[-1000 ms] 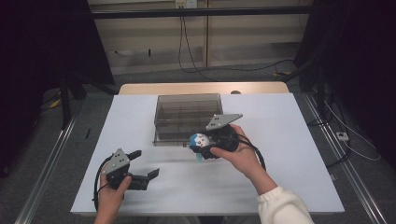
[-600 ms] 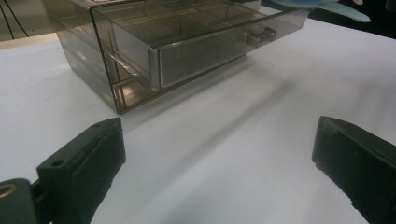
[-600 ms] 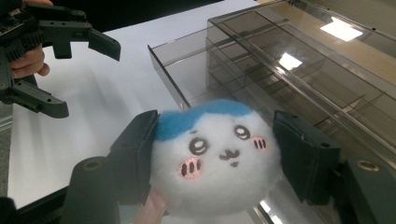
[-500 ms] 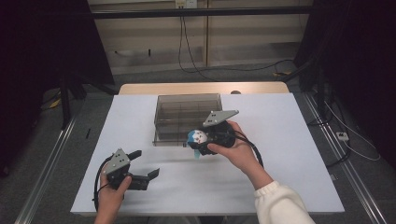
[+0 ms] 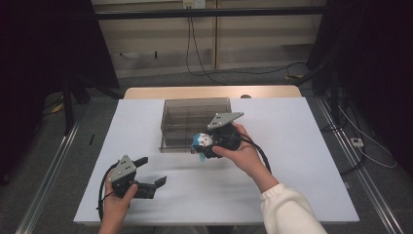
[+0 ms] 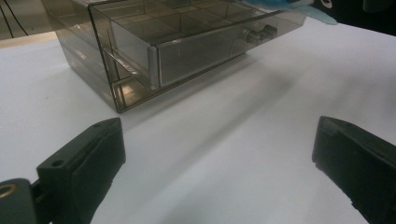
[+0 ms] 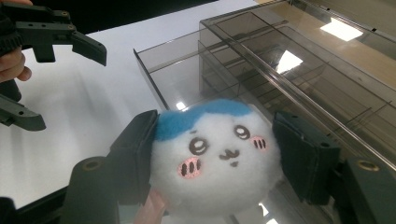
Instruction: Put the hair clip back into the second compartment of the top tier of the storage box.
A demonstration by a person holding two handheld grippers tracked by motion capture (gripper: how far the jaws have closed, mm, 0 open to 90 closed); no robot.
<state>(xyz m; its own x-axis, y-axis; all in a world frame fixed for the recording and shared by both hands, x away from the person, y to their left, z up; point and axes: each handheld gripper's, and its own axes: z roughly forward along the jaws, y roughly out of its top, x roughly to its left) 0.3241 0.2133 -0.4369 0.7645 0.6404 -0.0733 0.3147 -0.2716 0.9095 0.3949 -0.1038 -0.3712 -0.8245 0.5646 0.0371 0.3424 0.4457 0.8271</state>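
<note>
Up close, right gripper point(image 7: 215, 163) clamps a white, blue-topped plush toy point(image 7: 215, 156); left gripper point(image 6: 219, 172) gapes empty.

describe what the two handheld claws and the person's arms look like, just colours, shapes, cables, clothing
Both claws are black: the left claw and right claw each carry a grey three-cornered plate on top and end in two blocky black jaws. A black cable trails from each. The right arm wears a white sleeve.
</note>
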